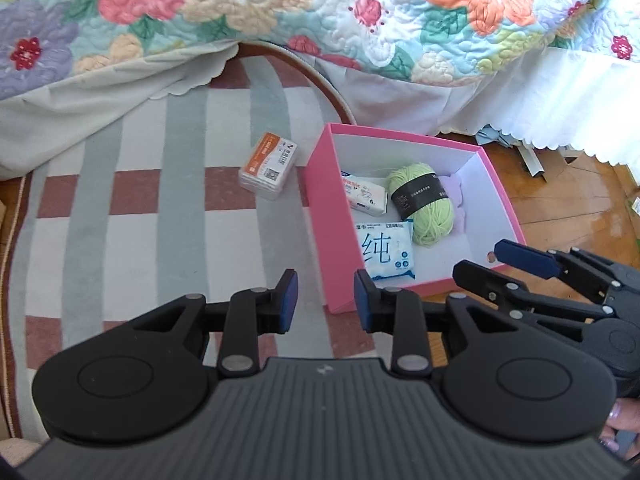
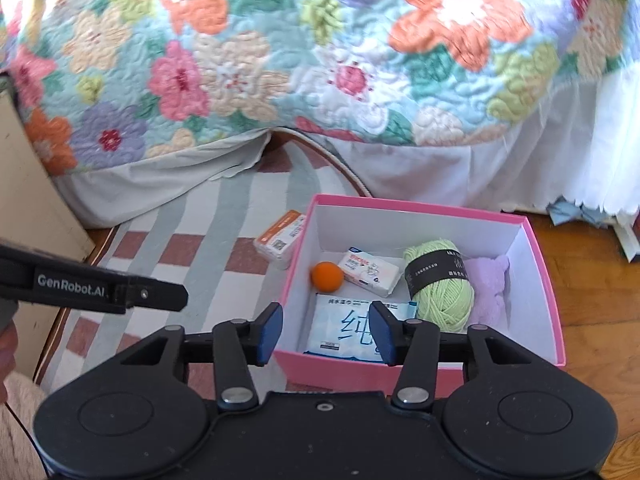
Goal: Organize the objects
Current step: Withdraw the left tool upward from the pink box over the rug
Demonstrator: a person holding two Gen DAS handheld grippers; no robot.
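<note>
A pink box (image 1: pixel 316 184) (image 2: pixel 544 280) stands open on the floor at the rug's edge. Inside lie a green yarn ball (image 1: pixel 426 204) (image 2: pixel 440 284), a white wipes pack (image 1: pixel 366 196) (image 2: pixel 368 270), a blue-and-white tissue pack (image 1: pixel 386 250) (image 2: pixel 344 328), a purple cloth (image 2: pixel 488 284) and an orange ball (image 2: pixel 327 276). A clear plastic case with an orange label (image 1: pixel 269 166) (image 2: pixel 280 240) lies on the rug left of the box. My left gripper (image 1: pixel 326 300) hovers open and empty over the box's near left corner. My right gripper (image 2: pixel 326 332) (image 1: pixel 476 259) is open and empty above the box's near wall.
A bed with a floral quilt (image 1: pixel 320 12) (image 2: pixel 320 60) and white skirt stands behind the box. The striped, checked rug (image 1: pixel 140 220) covers the left; wooden floor (image 2: pixel 592 320) lies right. Beige furniture (image 2: pixel 28 200) stands at the far left. Paper scraps (image 1: pixel 532 160) lie under the bed's edge.
</note>
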